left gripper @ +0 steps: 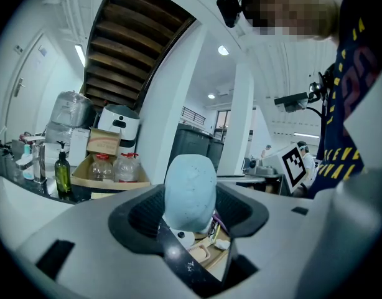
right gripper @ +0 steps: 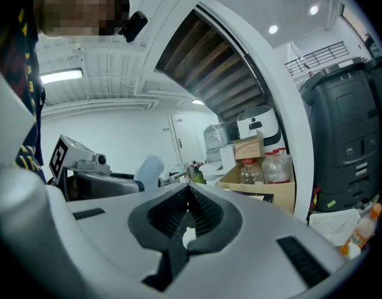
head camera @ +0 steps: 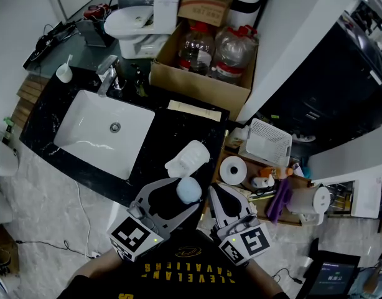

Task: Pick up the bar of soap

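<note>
Above a black counter (head camera: 158, 143) with a white sink (head camera: 85, 120), the left gripper (head camera: 185, 194) clamps a pale blue bar of soap (head camera: 190, 189); the right gripper (head camera: 219, 193) is pressed together, empty.

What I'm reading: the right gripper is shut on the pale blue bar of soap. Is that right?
Not quite. It is the left gripper that is shut on the pale blue bar of soap. The left gripper view shows the soap standing between its jaws. In the right gripper view, the right gripper is shut with nothing between its jaws.
</note>
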The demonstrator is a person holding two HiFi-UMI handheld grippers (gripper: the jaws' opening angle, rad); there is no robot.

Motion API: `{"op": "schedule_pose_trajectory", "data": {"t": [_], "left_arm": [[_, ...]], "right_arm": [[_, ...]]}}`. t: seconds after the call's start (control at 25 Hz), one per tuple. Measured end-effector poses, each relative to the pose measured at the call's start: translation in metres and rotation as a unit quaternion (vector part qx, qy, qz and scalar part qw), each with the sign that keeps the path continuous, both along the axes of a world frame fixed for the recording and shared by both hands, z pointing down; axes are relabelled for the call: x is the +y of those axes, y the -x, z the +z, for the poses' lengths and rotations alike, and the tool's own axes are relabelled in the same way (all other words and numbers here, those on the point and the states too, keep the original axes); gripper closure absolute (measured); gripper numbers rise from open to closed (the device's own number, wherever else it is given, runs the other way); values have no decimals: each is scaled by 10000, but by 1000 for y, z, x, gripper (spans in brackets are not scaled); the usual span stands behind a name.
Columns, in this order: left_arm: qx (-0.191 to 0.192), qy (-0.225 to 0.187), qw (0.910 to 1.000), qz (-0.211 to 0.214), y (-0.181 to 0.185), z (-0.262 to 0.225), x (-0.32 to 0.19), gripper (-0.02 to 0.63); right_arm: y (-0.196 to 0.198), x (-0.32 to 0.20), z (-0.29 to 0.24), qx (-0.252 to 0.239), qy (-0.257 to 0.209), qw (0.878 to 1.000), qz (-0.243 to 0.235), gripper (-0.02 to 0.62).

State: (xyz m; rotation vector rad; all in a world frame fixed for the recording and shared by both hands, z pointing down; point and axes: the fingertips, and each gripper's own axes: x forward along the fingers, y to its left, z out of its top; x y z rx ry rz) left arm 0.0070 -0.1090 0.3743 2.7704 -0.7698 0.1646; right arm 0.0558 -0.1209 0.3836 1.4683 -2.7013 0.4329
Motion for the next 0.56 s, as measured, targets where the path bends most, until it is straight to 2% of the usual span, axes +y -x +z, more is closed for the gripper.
{"op": "schedule_pose_trajectory", "data": {"t": [0.56], "left_arm": [[-66,12,10000,15,1,5,1,334]], "right_arm": [[1,1,3,-52,50,10000,6,588]]}}
